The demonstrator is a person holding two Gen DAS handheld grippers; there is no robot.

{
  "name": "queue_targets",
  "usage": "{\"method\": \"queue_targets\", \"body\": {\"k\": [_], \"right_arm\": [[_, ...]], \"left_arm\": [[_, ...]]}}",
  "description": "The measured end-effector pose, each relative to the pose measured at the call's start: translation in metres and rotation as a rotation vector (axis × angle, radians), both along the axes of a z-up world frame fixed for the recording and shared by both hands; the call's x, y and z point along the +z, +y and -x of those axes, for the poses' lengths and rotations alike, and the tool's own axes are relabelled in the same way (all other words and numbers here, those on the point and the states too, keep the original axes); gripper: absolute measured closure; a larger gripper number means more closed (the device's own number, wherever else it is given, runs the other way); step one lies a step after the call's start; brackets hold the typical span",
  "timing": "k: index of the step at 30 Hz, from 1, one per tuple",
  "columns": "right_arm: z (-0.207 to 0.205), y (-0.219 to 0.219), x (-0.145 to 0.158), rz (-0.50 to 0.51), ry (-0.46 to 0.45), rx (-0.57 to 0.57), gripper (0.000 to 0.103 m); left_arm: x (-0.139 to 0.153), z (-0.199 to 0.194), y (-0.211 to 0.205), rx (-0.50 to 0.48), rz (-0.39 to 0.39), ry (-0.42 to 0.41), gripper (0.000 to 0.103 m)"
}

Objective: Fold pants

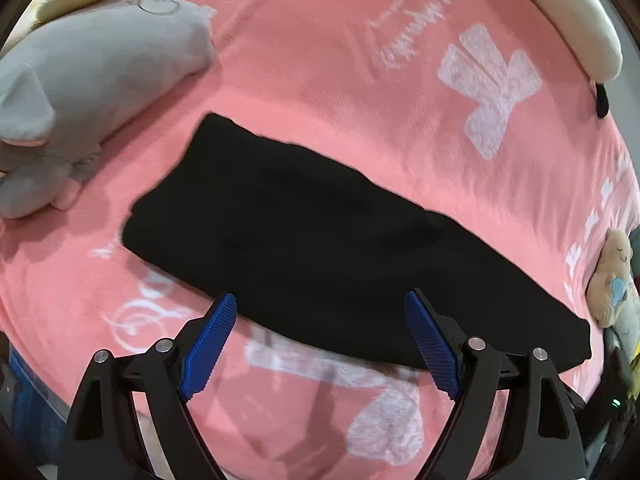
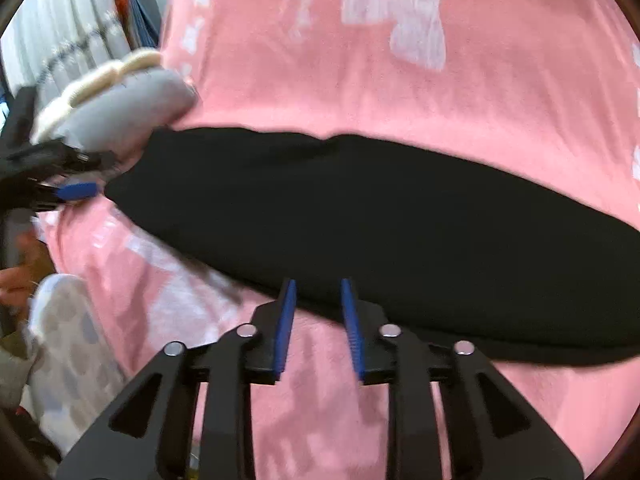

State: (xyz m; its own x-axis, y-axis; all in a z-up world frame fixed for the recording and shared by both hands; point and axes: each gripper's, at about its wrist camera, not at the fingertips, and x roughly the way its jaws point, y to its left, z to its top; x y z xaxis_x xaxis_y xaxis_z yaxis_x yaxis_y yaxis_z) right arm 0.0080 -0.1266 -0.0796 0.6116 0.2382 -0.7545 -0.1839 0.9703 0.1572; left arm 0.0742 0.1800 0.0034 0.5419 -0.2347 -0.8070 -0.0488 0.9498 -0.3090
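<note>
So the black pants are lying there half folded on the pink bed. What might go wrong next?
Likely risks: the right gripper, jaws narrowly apart at the near edge of the black pants, might pinch the pink blanket along with them. The grey plush toy sits close to one end and could get nudged. The left gripper is wide open, holding nothing, so a one-sided lift may undo the fold.

White script on the pink blanket [image 1: 320, 60] (blurred, upside down), probably illegible.

Left gripper [image 1: 320, 300] black, ridged blue pads [image 1: 210, 344], silver screws [image 1: 477, 343], right gripper [image 2: 319, 286] alike
</note>
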Motion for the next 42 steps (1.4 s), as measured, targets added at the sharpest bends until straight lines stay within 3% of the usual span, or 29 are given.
{"method": "queue_targets", "body": {"k": [2, 4, 8, 9, 12, 15, 18, 22, 29, 31, 34, 37, 40, 42], "right_arm": [[-0.006, -0.002, -0.019, -0.002, 0.039, -0.001, 0.08], [0.001, -0.005, -0.01, -0.029, 0.022, -0.01, 0.08], [0.005, -0.012, 0.024, -0.083, -0.061, -0.046, 0.079], [0.003, -0.013, 0.028, -0.093, -0.069, -0.051, 0.078], [-0.017, -0.007, 0.048, -0.095, -0.104, -0.042, 0.077], [-0.06, 0.007, 0.055, -0.123, -0.098, 0.002, 0.077], [-0.109, 0.026, 0.044, -0.148, -0.044, 0.037, 0.083], [-0.165, 0.063, 0.024, -0.084, 0.018, 0.08, 0.084], [-0.233, 0.092, -0.034, 0.036, 0.132, 0.055, 0.084], [-0.233, 0.089, -0.025, 0.014, 0.114, 0.042, 0.083], [-0.2, 0.069, -0.002, -0.031, 0.032, 0.011, 0.083], [-0.158, 0.042, -0.011, -0.074, 0.033, -0.026, 0.083], [-0.13, 0.031, -0.036, -0.043, 0.091, -0.052, 0.086], [-0.113, 0.023, -0.027, -0.075, 0.068, -0.071, 0.086]], "left_arm": [[-0.006, -0.001, -0.005, 0.01, 0.0, 0.014, 0.02], [-0.008, 0.0, -0.007, 0.029, -0.041, 0.014, 0.02], [-0.011, 0.0, -0.019, 0.053, -0.189, -0.027, 0.02], [-0.012, -0.002, -0.028, 0.049, -0.255, -0.036, 0.02], [-0.013, -0.003, -0.044, 0.034, -0.374, -0.056, 0.02], [-0.017, -0.003, -0.054, 0.004, -0.425, -0.046, 0.019], [-0.021, -0.003, -0.057, -0.015, -0.453, -0.029, 0.019], [-0.026, -0.008, -0.058, -0.026, -0.509, -0.023, 0.017], [-0.038, -0.022, -0.053, -0.039, -0.518, 0.011, 0.017], [-0.041, -0.024, -0.053, -0.049, -0.518, 0.018, 0.017], [-0.043, -0.024, -0.054, -0.069, -0.509, 0.025, 0.017], [-0.042, -0.019, -0.056, -0.082, -0.5, 0.016, 0.017], [-0.041, -0.011, -0.064, -0.093, -0.511, 0.008, 0.017], [-0.038, -0.003, -0.071, -0.098, -0.512, 0.009, 0.017]]}}
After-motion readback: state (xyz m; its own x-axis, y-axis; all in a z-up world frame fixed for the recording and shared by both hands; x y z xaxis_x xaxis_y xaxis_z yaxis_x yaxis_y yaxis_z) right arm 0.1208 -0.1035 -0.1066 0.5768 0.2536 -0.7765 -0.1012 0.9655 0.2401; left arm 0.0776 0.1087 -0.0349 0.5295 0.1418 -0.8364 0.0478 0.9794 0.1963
